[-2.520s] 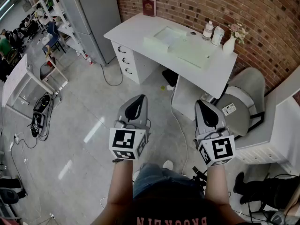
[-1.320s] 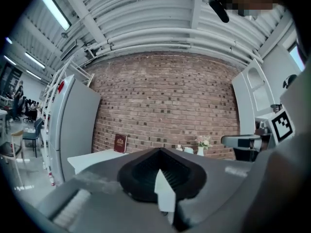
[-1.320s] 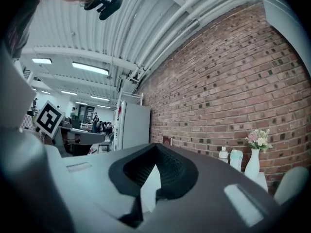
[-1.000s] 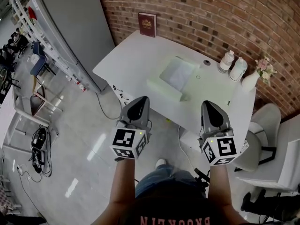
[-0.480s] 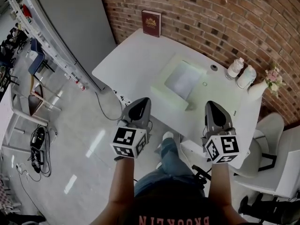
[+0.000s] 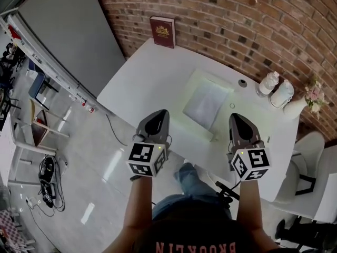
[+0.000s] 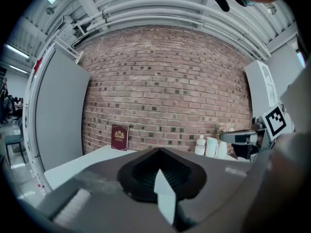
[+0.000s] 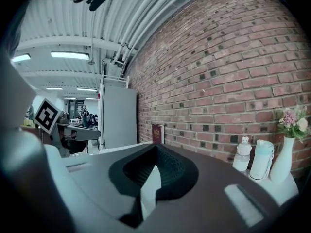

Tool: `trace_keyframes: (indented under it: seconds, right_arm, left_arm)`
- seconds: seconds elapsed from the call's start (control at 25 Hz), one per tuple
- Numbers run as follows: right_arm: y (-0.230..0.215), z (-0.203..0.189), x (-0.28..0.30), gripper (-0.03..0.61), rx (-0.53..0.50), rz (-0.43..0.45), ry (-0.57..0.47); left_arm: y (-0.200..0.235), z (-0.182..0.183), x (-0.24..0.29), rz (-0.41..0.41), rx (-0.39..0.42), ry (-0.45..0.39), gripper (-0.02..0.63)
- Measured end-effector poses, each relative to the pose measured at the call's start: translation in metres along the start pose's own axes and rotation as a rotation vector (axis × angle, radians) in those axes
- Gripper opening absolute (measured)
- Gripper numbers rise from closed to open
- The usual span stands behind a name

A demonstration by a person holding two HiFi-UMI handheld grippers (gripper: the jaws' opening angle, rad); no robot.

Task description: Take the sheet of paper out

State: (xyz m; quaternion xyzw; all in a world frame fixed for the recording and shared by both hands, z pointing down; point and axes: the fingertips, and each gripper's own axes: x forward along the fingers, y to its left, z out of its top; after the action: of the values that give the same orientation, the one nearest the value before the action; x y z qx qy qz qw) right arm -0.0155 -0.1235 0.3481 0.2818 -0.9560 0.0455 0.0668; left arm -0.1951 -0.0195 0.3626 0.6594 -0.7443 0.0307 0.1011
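A pale sheet of paper (image 6: 206,103) lies in a shallow light-green tray (image 6: 221,84) in the middle of the white desk (image 6: 152,78). My left gripper (image 6: 159,113) hangs over the desk's near edge, left of the tray, with its jaws together and nothing between them. My right gripper (image 6: 235,117) is level with it, just right of the tray's near corner, also shut and empty. In the left gripper view the left gripper (image 7: 158,150) points at the brick wall over the desk. In the right gripper view the right gripper (image 8: 155,146) does the same.
A dark red book (image 6: 162,31) leans against the brick wall at the desk's back. Two bottles (image 6: 269,82) and a vase of flowers (image 6: 301,104) stand at the back right. A grey cabinet (image 6: 68,30) is at the left, a pale chair (image 6: 308,162) at the right.
Both grippers have moved forward to the desk, from over the floor to over its near edge, either side of the tray. Both stay shut.
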Motion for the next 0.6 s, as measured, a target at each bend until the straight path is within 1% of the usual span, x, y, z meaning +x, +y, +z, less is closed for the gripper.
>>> trace_keyframes:
  seconds: [0.28, 0.44, 0.6]
  right_arm:
    - [-0.038, -0.009, 0.057, 0.002, 0.083, -0.031, 0.038]
    - [-0.058, -0.016, 0.076, 0.002, 0.131, -0.048, 0.054]
    - [-0.078, -0.028, 0.089, 0.002, 0.189, -0.084, 0.077]
  left_arm:
    - [0.026, -0.004, 0.078, -0.056, -0.005, 0.082, -0.003]
    - [0.026, -0.008, 0.121, -0.113, 0.011, 0.129, -0.003]
    - [0.021, -0.018, 0.152, -0.167, 0.025, 0.201, -0.003]
